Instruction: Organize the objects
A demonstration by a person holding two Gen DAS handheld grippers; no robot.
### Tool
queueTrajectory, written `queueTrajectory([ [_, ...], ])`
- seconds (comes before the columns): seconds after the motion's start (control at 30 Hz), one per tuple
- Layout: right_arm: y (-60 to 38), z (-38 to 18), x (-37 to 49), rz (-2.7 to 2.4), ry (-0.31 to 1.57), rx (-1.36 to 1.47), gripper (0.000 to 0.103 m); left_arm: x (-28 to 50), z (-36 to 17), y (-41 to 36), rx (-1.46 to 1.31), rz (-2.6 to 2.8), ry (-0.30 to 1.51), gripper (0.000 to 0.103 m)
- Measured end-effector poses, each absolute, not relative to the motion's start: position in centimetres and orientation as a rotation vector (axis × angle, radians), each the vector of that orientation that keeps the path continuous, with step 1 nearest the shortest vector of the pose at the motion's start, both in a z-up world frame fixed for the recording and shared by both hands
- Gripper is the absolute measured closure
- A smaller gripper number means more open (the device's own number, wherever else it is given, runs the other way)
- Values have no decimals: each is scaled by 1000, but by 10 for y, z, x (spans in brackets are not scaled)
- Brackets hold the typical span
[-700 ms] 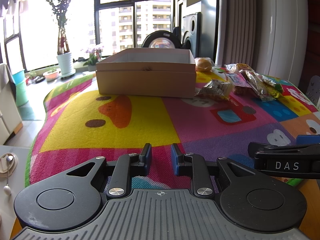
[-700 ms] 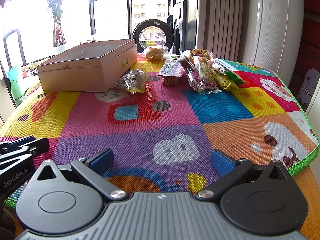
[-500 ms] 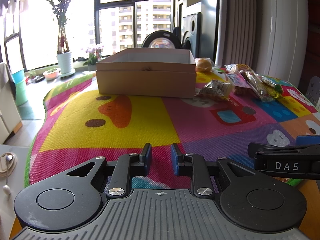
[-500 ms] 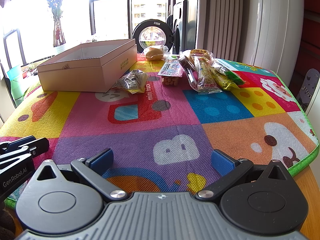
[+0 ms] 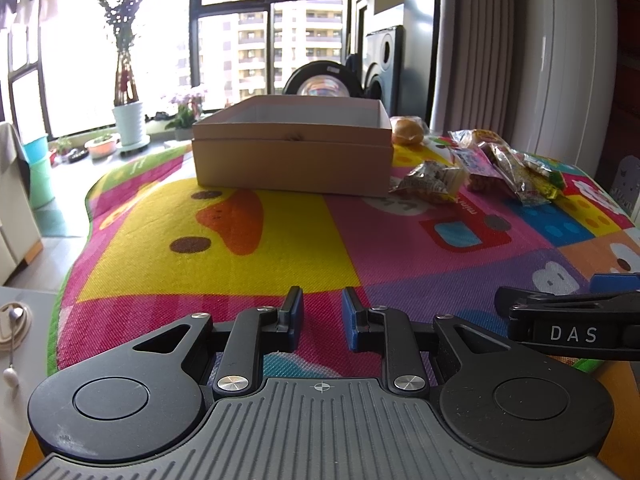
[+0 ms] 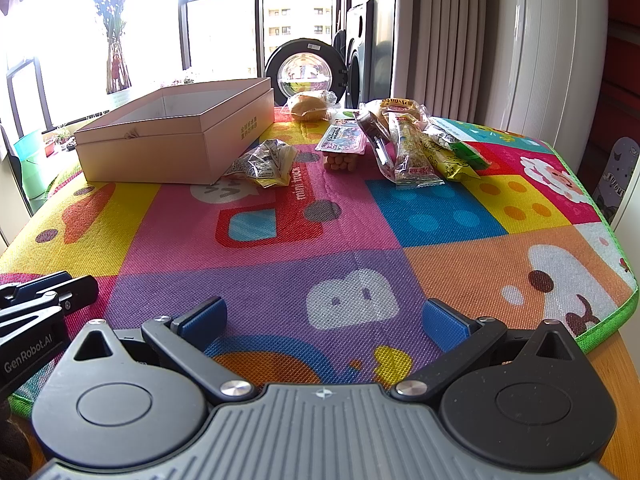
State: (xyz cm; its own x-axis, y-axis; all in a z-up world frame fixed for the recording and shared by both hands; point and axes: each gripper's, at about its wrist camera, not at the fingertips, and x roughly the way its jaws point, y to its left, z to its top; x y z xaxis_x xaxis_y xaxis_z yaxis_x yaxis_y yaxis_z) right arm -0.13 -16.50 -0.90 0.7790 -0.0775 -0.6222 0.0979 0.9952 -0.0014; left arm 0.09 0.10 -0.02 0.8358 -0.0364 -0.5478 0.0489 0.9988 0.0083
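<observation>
- Snacks (image 6: 404, 140) lie loose beside the empty box (image 6: 176, 136); nothing packed yet.
- Right hand-held gripper (image 6: 324, 320) gapes wide, left hand-held gripper (image 5: 321, 312) narrow, both empty.
- Next, probably: reach the nearest packet (image 6: 264, 162).

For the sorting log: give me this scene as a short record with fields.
surface: colourful play mat covering the table
container: open cardboard box, far left, looks empty as far as visible
nearest item to box: crumpled snack packet, just beside its front corner
other items: bread roll in a bag behind; heap of snack bags to the right
left tongs: narrow gap, holding nothing
right tongs: wide open, holding nothing
progress: no snack visible in the box
</observation>
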Motion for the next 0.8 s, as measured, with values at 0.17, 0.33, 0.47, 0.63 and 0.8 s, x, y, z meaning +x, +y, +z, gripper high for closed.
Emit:
queueTrajectory([
  [0.17, -165, -9, -1, -95, 671, 32, 0, 2, -1, 3, -19, -60, 580, 79],
  [0.33, -165, -9, -2, -95, 671, 32, 0, 4, -2, 2, -15, -59, 581, 79],
  [0.47, -165, -8, -2, -95, 671, 33, 0, 3, -2, 3, 0, -55, 580, 79],
  [0.63, -166, -9, -2, -97, 670, 40, 0, 2, -1, 4, -8, -59, 580, 79],
  [0.8, -165, -7, -1, -89, 680, 40, 0, 1, -1, 5, 4, -58, 580, 79],
])
